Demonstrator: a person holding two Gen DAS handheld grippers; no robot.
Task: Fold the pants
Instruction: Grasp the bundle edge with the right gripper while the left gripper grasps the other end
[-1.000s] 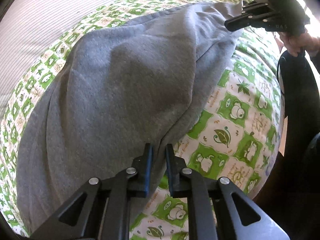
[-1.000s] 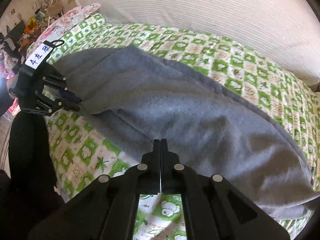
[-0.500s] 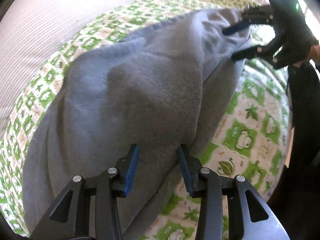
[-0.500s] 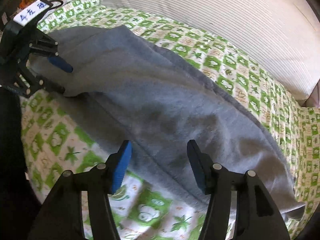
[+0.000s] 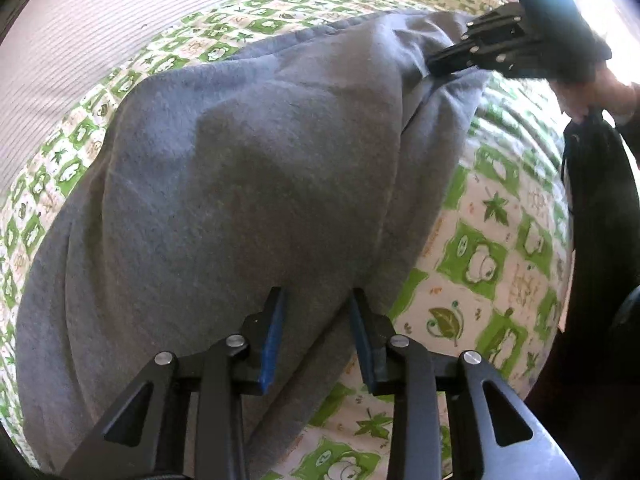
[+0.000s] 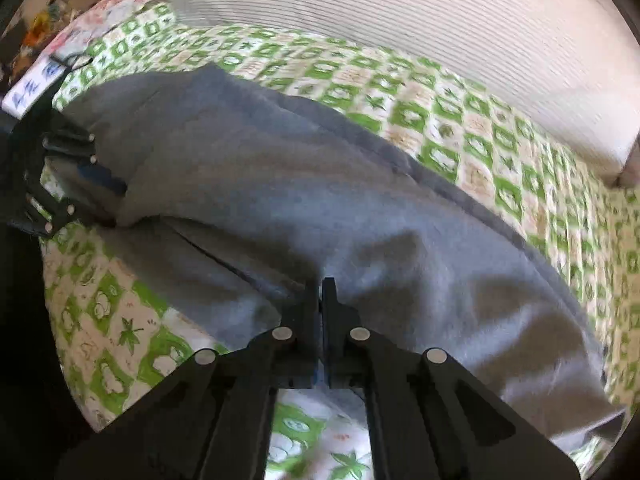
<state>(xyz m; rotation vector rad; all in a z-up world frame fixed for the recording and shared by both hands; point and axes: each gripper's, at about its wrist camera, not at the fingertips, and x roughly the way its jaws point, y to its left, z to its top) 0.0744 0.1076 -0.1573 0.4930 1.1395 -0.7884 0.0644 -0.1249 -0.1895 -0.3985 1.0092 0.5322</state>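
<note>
Grey fleece pants [image 5: 248, 184] lie folded lengthwise on a green-and-white patterned bed sheet [image 5: 484, 248]. My left gripper [image 5: 318, 332] straddles the folded edge at one end. Its blue pads [image 5: 272, 340] stand a little apart and the jaws are closing, with cloth between them. In the right wrist view the same left gripper [image 6: 112, 204] sits at the far left end of the pants [image 6: 320, 200]. My right gripper [image 6: 321, 285] is shut, pinching the pants' near edge, and creases in the cloth run to its tips. The left wrist view shows the right gripper [image 5: 434, 66] at the far end.
A white striped quilt [image 5: 80, 48] lies along the far side of the bed [image 6: 400, 20]. The bed's near edge runs just beside both grippers. A person's hand [image 5: 592, 92] and dark clothing [image 5: 596, 248] are at the right. Floral bedding [image 6: 116, 8] and clutter are at the far left.
Half a second ago both grippers stood wide open over the pants' edge. The right has since shut on the cloth, and the left's gap has narrowed a little.
</note>
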